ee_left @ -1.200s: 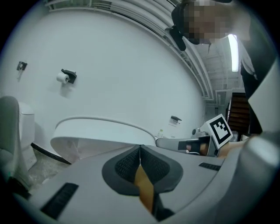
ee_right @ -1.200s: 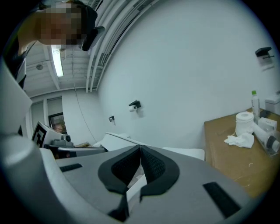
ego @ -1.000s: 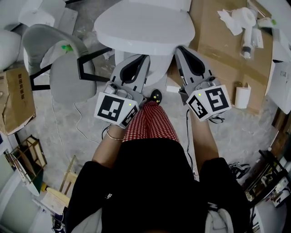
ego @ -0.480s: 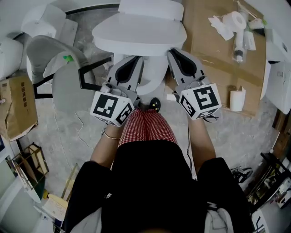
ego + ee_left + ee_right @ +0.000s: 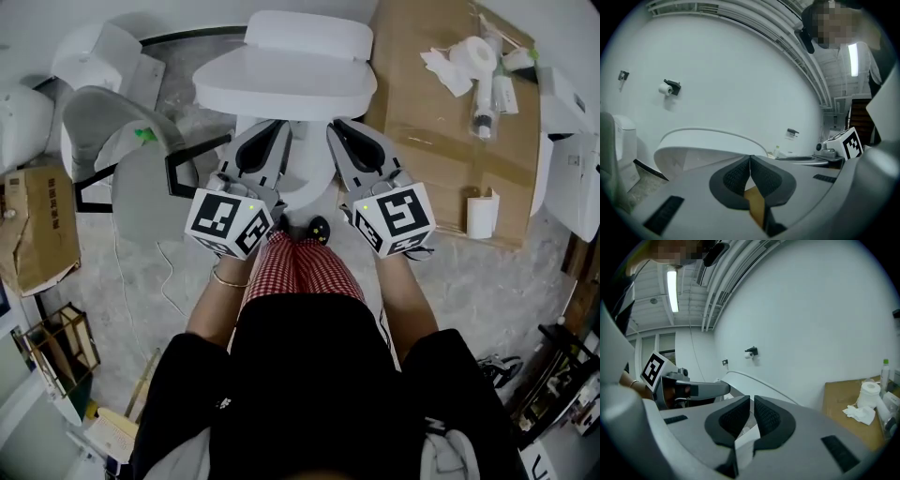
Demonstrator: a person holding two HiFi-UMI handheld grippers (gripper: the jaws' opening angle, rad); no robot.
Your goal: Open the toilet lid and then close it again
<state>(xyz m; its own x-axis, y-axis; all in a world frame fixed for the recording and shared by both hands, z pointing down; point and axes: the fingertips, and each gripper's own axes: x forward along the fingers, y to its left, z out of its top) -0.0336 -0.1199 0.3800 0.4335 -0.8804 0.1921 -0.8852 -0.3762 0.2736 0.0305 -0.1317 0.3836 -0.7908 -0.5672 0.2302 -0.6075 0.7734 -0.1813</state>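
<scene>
1. The toilet lid (image 5: pixel 286 77) is the largest thing in front of you. It lies flat and closed over the bowl, with the tank (image 5: pixel 309 33) behind it, at the top middle of the head view.
2. A brown cardboard sheet (image 5: pixel 441 155) lies on the floor just to the right of the toilet.
3. A grey chair (image 5: pixel 141 183) stands to the left of the toilet, near your left gripper.
4. Your left gripper (image 5: pixel 270 125) is held low, with its tips under the front edge of the lid. In the left gripper view its pads (image 5: pixel 740 173) are pressed together at the tips, with nothing pinched, and the lid's rim (image 5: pixel 712 140) curves just above them.
5. Your right gripper (image 5: pixel 339 125) sits beside the left one, also at the lid's front edge. Its pads (image 5: pixel 766 418) are drawn nearly together, leaving only a thin slit with nothing in it.
6. A toilet paper roll (image 5: pixel 475 52) rests on the far end of the cardboard.
</scene>
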